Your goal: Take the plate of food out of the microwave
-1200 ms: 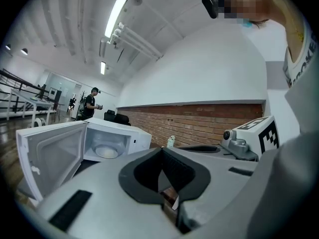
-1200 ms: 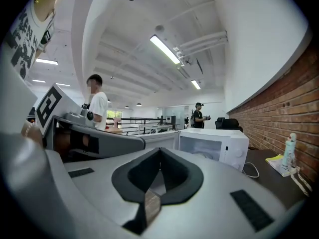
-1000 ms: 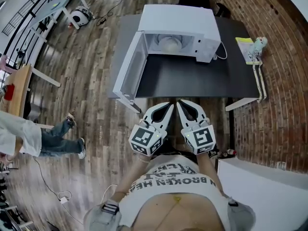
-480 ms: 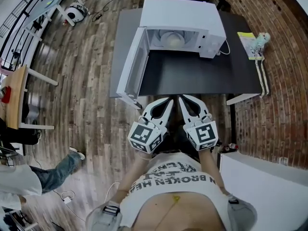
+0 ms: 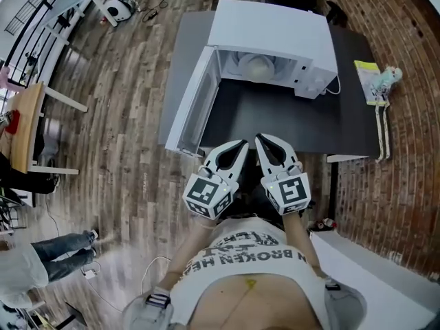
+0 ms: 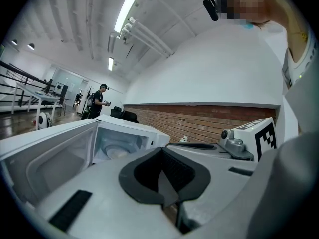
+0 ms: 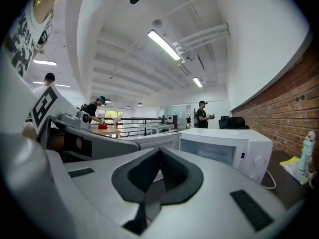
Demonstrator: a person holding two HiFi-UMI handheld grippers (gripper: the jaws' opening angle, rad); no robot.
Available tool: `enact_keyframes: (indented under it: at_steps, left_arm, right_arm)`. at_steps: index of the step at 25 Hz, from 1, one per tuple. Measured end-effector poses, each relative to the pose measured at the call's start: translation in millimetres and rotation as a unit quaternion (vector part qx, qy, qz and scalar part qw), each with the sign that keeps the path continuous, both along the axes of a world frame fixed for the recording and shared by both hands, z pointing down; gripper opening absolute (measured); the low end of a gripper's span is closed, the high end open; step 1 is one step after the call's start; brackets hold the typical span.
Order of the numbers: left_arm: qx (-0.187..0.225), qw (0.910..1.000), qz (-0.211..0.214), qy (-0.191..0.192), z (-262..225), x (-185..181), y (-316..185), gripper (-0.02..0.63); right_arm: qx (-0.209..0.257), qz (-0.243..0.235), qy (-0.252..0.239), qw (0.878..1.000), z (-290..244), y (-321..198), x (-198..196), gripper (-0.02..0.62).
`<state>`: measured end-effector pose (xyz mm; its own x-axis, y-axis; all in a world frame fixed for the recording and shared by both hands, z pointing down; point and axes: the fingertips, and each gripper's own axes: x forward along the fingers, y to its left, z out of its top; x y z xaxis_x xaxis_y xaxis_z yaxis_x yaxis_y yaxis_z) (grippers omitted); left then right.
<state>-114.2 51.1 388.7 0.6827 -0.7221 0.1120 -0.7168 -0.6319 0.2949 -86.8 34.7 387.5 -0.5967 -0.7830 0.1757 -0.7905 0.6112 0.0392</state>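
Note:
The white microwave point(image 5: 275, 36) stands at the back of the dark table point(image 5: 275, 119), its door point(image 5: 192, 105) swung open to the left. Inside it sits a pale plate of food point(image 5: 258, 66), also seen in the left gripper view as the plate point(image 6: 115, 153) in the open cavity. My left gripper point(image 5: 241, 145) and right gripper point(image 5: 260, 139) are held side by side at the table's near edge, short of the microwave. Both are shut and empty. The right gripper view shows the microwave point(image 7: 227, 151) from its front right corner.
A yellow pad and a small bottle point(image 5: 377, 81) lie at the table's right end, by the brick wall point(image 5: 405, 136). A person point(image 5: 31, 263) stands on the wooden floor at lower left, near a wooden desk point(image 5: 27, 126). A white counter point(image 5: 375, 267) is at lower right.
Both grippers have moved forward together, from over the floor to the table's near edge, still shut. The person at the left has walked off toward the lower left.

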Motion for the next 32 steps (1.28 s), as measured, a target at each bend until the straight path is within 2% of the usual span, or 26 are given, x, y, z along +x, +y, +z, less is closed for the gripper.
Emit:
enact_keyframes:
  at_steps: [6,11,14,17,26,32]
  left_arm:
    - [-0.006,1.0000,-0.005,-0.005,-2.2,24.3,-64.3,0.008]
    - [-0.003,0.9998,-0.020,-0.005,-7.8,41.4,-108.1,0.007]
    - [-0.005,0.9995,-0.026,-0.018,-7.0,53.2,-128.7,0.008]
    - [-0.009,0.9990,-0.032,-0.028,-4.7,65.4,-144.1,0.008]
    - [-0.021,0.9971,-0.072,-0.014,4.3,86.4,-179.0,0.008]
    - [-0.033,0.9964,-0.075,-0.021,8.9,84.2,-192.4,0.008]
  right_arm:
    - [0.006,-0.024,-0.017,1.000,-6.8,-60.0,15.4,0.008]
    - [0.003,-0.033,-0.013,0.999,-10.9,-102.9,36.9,0.008]
    - [-0.007,-0.035,-0.006,0.999,-10.0,-124.8,50.9,0.008]
    - [-0.015,-0.046,-0.009,0.999,-7.3,-140.3,62.1,0.008]
    - [-0.021,-0.089,-0.004,0.996,5.4,-172.4,83.5,0.008]
    - [-0.035,-0.084,-0.010,0.996,11.3,-182.6,86.8,0.008]
